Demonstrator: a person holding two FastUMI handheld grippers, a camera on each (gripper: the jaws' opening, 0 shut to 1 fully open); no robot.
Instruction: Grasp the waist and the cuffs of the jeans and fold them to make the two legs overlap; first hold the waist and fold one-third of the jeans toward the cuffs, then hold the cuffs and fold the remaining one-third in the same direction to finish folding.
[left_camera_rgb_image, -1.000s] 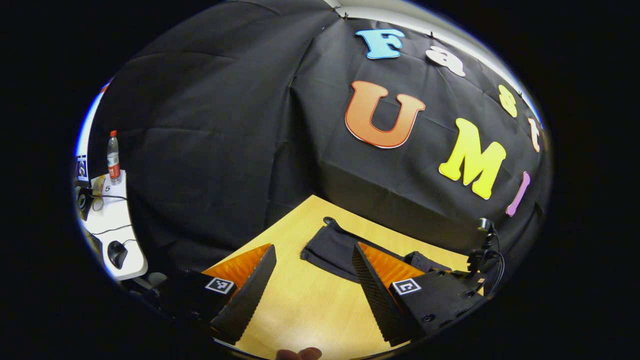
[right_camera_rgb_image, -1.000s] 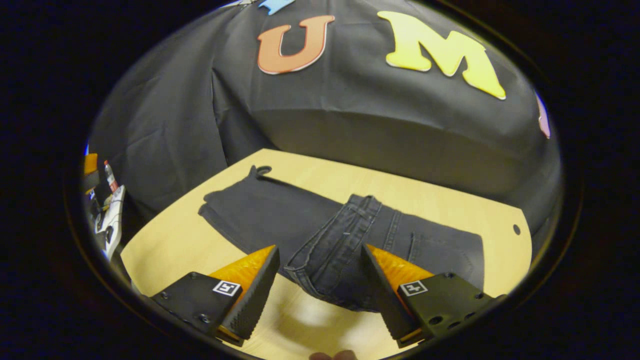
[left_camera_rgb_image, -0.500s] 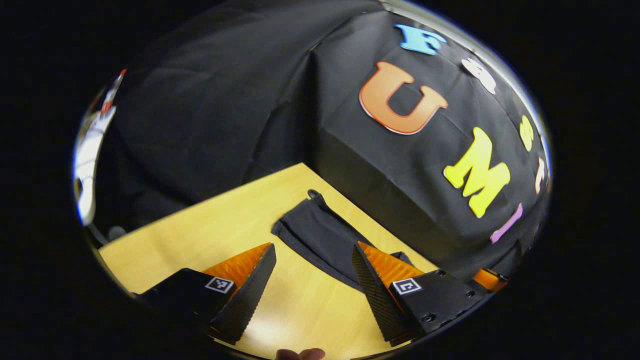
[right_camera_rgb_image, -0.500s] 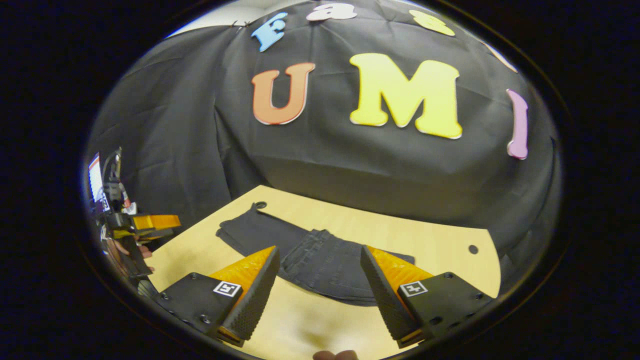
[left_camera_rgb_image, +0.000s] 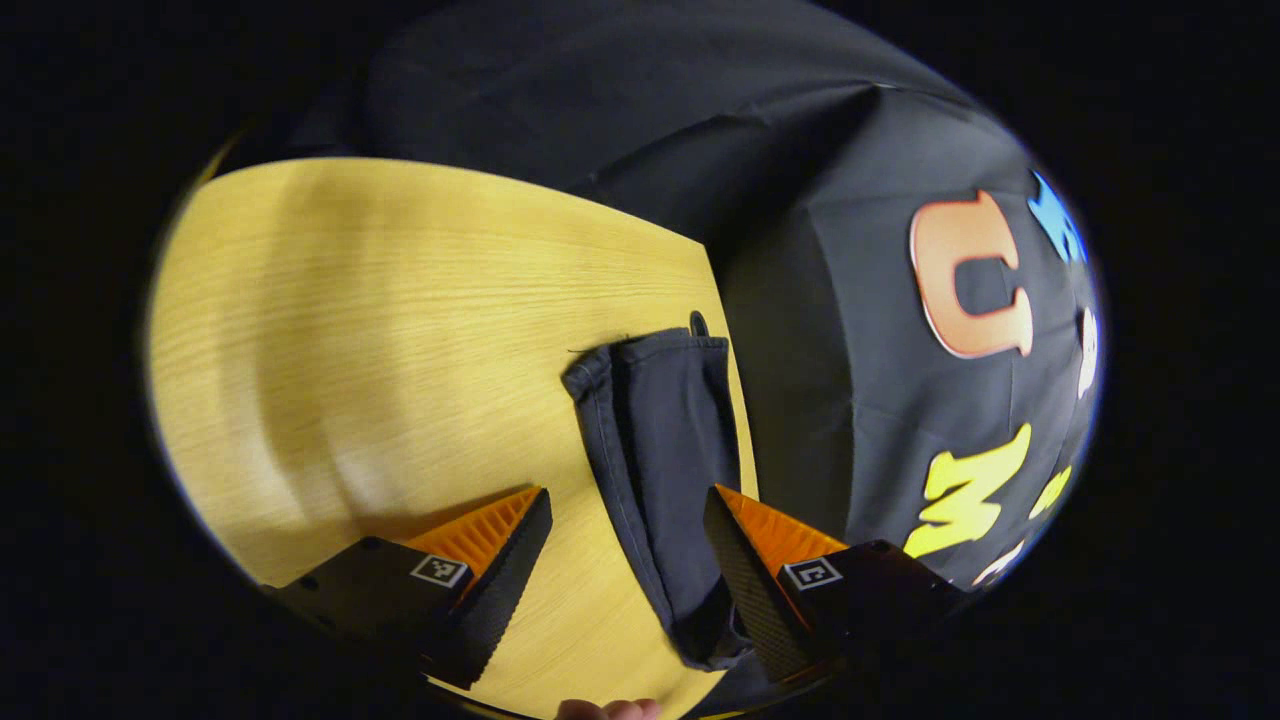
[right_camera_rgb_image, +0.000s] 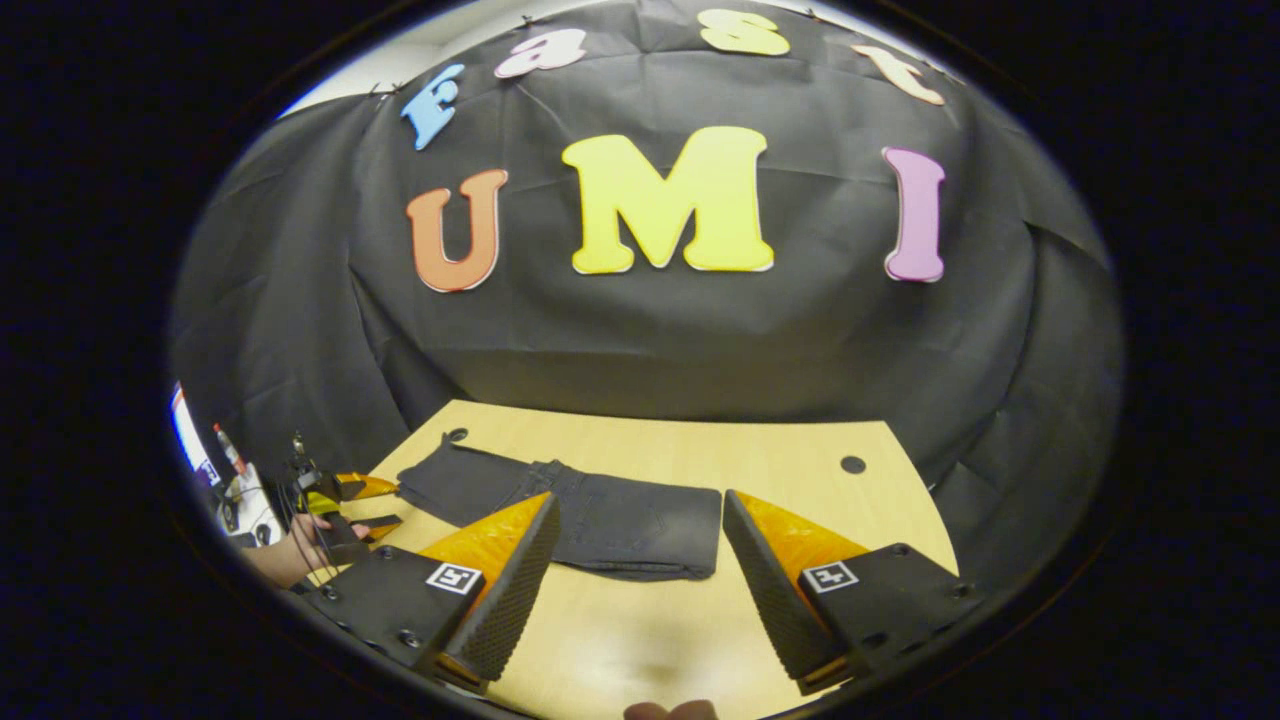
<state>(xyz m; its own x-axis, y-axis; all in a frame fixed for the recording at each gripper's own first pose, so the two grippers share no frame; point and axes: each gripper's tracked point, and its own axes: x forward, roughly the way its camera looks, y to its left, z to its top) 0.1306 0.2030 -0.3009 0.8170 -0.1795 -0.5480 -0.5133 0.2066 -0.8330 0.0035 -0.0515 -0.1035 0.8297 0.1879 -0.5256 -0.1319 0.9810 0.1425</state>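
dark jeans (right_camera_rgb_image: 590, 510) partly folded, flat on table (right_camera_rgb_image: 800, 470).

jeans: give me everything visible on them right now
The jeans are dark grey-black denim, lying flat on the wooden table near its far edge. The waist third looks already folded over toward the cuffs, leaving a thicker doubled part with a straight folded edge at one end. The cuff end lies single-layered and flat, hems and side stitching visible, legs overlapped. Neither the open left gripper nor the open right gripper touches them.
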